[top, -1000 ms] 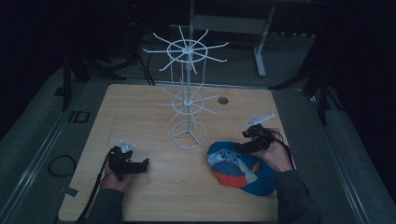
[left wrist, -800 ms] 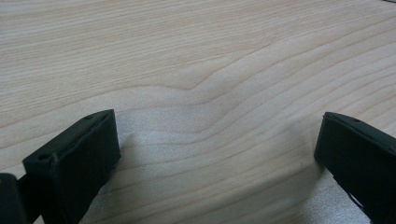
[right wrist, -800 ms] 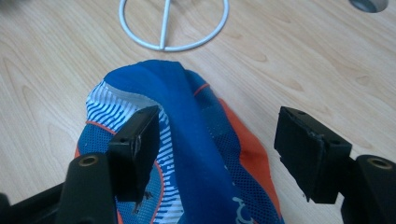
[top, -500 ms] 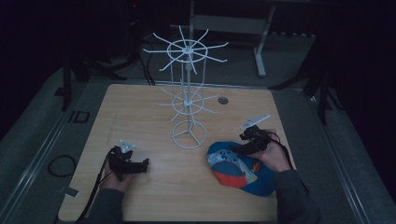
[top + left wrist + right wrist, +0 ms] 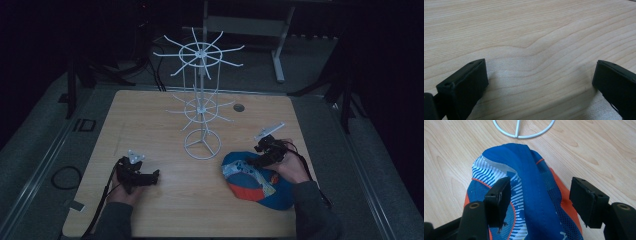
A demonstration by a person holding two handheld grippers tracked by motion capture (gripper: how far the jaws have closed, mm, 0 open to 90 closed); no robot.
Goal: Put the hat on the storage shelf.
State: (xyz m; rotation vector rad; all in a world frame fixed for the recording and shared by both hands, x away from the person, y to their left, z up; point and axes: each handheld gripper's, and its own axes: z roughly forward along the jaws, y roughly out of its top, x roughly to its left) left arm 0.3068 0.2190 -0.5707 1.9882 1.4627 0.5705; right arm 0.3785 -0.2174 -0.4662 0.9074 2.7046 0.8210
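Note:
A blue, orange and white cap (image 5: 257,181) lies on the wooden table (image 5: 145,120) at the front right. My right gripper (image 5: 248,162) hovers over its near edge, open. In the right gripper view the jaws stand wide apart on either side of the cap's raised blue band (image 5: 531,192), and the right gripper (image 5: 540,195) is not closed on it. A white wire display stand (image 5: 200,102) with spoke arms rises mid-table, its ring base (image 5: 524,131) just beyond the cap. My left gripper (image 5: 152,175) rests at the front left, open over bare wood (image 5: 529,37).
A small round grommet (image 5: 239,107) sits in the tabletop behind the stand. The stand's ring base (image 5: 202,145) is close to the cap's left side. Dark floor, cables and a metal frame leg (image 5: 277,55) surround the table.
My right gripper has edged slightly down and toward the cap. The left gripper and the cap have stayed put.

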